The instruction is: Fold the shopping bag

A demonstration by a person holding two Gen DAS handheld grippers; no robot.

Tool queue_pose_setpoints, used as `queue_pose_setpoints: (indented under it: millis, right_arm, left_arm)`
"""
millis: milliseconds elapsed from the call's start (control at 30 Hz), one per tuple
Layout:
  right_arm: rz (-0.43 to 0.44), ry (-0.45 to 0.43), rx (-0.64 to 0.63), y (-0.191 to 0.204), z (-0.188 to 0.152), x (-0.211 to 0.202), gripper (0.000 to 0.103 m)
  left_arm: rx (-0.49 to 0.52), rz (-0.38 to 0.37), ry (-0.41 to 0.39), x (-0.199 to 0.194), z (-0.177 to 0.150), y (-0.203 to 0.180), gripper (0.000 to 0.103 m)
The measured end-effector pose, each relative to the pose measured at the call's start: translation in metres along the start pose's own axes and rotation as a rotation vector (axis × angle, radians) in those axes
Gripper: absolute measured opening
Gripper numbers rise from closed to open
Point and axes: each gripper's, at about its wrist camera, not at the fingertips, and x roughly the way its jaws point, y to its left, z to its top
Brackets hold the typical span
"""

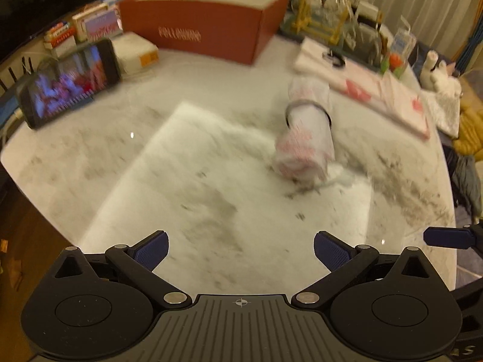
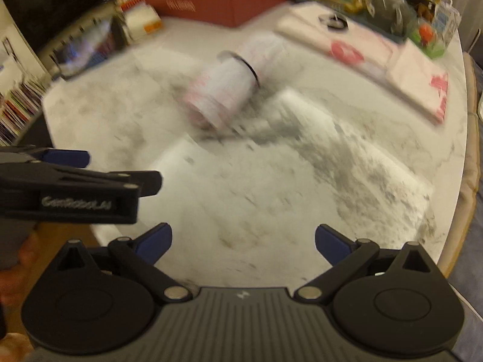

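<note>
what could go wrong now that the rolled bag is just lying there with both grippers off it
The rolled bag is held only by a thin dark band, so it could slip and unroll. It lies loose on the smooth marble table and might roll. Both the left gripper and right gripper are open and away.

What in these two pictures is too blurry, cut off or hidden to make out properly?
- Rolled bag: motion blur in both views smears its pink print; unreadable.
- Dark band around the roll: blurred, so its material is unclear.
- Red box lettering: smeared in both views.
- Phone screen: picture too blurred to identify.
- Clutter at the table's far edge: blurred, cut off by the top edge.
- Right gripper in the left wrist view: cut off by the right edge.
</note>
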Motion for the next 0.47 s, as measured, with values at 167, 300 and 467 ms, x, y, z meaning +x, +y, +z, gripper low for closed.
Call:
queue_pose_setpoints:
  millis: [167, 300, 467]
  right_arm:
    - [0.016, -0.104, -0.095, 0.091, 0.019, -0.027, 0.103]
    - [0.025, -0.182, -0.185, 0.172, 0.035, -0.046, 0.103]
    - [0.104, -0.207, -0.267, 0.285, 0.061, -0.046, 0.103]
  left_arm:
    - [-0.031, -0.01, -0.159, -0.054, 0.004, 0.078, 0.103]
    - [-0.083, 0.021, -0.249, -0.097, -0.003, 0.165, 0.103]
    - [-0.215, 0.075, -0.26, -0.138, -0.019, 0.278, 0.103]
